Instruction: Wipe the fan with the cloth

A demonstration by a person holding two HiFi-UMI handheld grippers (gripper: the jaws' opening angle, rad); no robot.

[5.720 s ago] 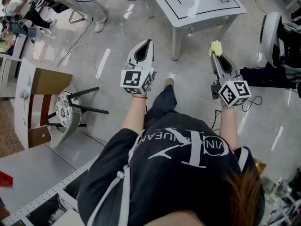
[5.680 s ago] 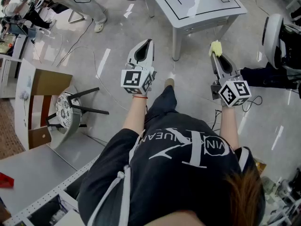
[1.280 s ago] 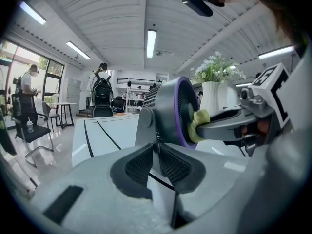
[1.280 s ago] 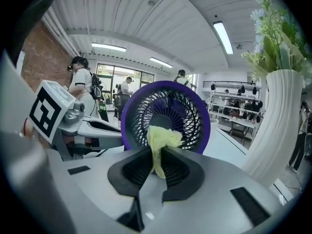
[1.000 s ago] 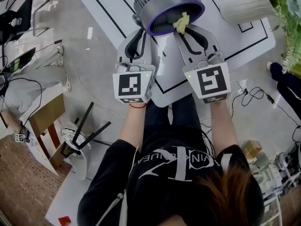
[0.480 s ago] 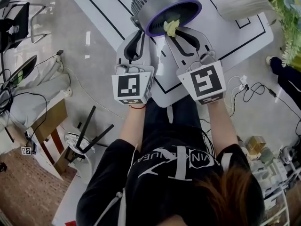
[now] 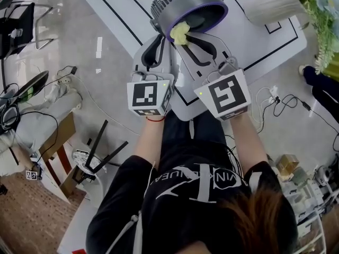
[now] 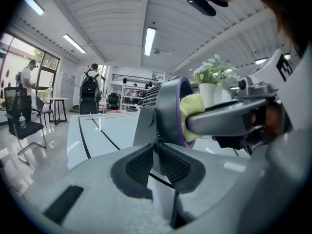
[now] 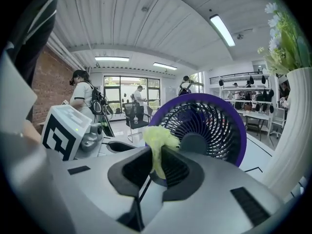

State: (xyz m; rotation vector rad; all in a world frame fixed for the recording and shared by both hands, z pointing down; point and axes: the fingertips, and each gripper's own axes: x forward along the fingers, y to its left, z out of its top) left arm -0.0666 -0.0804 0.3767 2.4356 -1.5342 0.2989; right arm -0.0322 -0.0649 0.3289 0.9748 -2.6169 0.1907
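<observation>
A grey fan [image 7: 186,5] with a purple rim stands on the white table [image 7: 254,41]. My left gripper [image 7: 158,37] is shut on the fan's grey stand arm [image 8: 146,126]; in the left gripper view the arm runs down between the pads of the left gripper [image 8: 157,152]. My right gripper [image 7: 184,39] is shut on a crumpled yellow cloth [image 7: 179,33] and holds it against the lower left of the purple rim. In the right gripper view the cloth [image 9: 157,136] sticks up from the right gripper [image 9: 158,167] in front of the fan's grille [image 9: 209,126].
A white vase [image 7: 273,4] with a flowering plant [image 7: 320,15] stands on the table right of the fan. Cables [image 7: 275,99] lie on the floor at the right. A tipped stool [image 7: 95,152] lies at the left. People stand far off in the room.
My right gripper has carried the cloth leftward along the fan's lower rim, from the middle to the left side. My left gripper has kept its hold on the stand arm.
</observation>
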